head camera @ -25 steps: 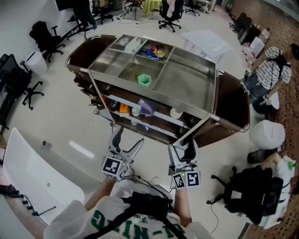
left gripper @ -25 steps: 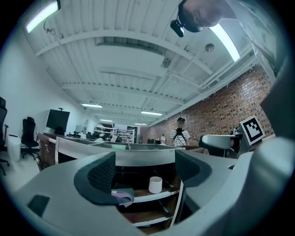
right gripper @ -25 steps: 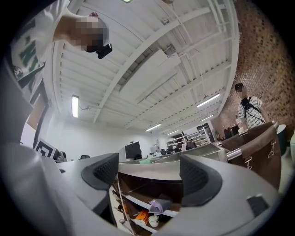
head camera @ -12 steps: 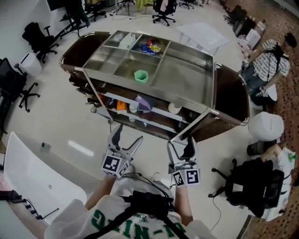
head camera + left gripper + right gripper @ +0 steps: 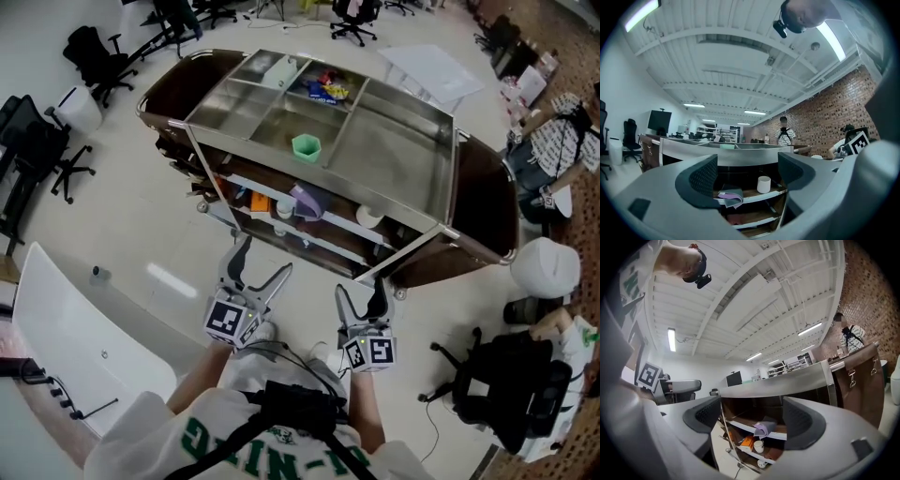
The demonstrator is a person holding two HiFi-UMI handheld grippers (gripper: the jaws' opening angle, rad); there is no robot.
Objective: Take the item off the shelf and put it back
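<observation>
Shelf (image 5: pixel 323 236) w/ purple cloth (image 5: pixel 307 202), steel cart (image 5: pixel 398 159), pale floor (image 5: pixel 141 220), L tongs (image 5: pixel 265 255) & R tongs (image 5: pixel 359 289) released

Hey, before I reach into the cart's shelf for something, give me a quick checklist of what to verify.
1. Left tool open and empty: ok.
2. Right tool open and empty: ok.
3. Purple cloth visible on the shelf: ok.
4. White cup standing apart from the cloth: ok.
5. Tools at the shelf: not ok, both are short of the cart.
6. Nothing hidden under the cloth: cannot tell.
</observation>
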